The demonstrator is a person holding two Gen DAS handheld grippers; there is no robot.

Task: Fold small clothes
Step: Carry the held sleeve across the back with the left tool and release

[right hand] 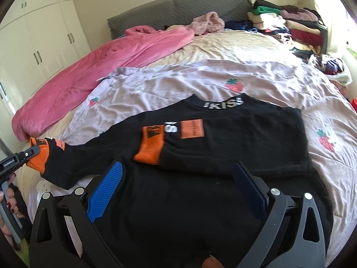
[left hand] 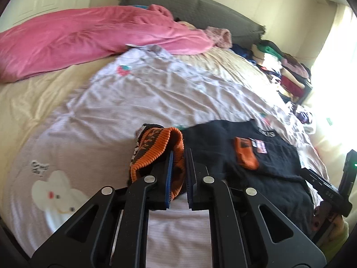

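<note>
While the black sweater (right hand: 223, 156) lies spread on the bed (right hand: 234, 42), its collar toward twelve o'clock in the right wrist view, the left claw (left hand: 178, 169) is pressed together on the orange cuff (left hand: 156, 147) of one sleeve. That cuff bunches around the blue pads in the left wrist view, with its ribbed edge curling over the left finger. Seen from the right wrist camera, the same claw (right hand: 33, 150) enters at nine o'clock, and the sleeve (right hand: 73, 158) runs from it toward the sweater's body, lifted off the lilac sheet (right hand: 167, 82). A hand (right hand: 9, 203) with dark red nails grips the claw's handle at eight o'clock.

The right claw (right hand: 178, 187) stands spread wide above the sweater's lower half, nothing between its fingers, one blue pad (right hand: 104, 192) at seven o'clock and the other at five o'clock. The second sleeve is already folded across the chest, its orange cuff (right hand: 149, 149) resting just below the orange patch (right hand: 191, 128) near the centre. White letters mark the collar.

A pink blanket (right hand: 93, 67) lies crumpled along the bed from ten toward twelve o'clock. Stacked clothes (right hand: 290, 22) sit at one o'clock beside the grey headboard (right hand: 167, 11). White wardrobe doors (right hand: 40, 35) stand at ten o'clock.
</note>
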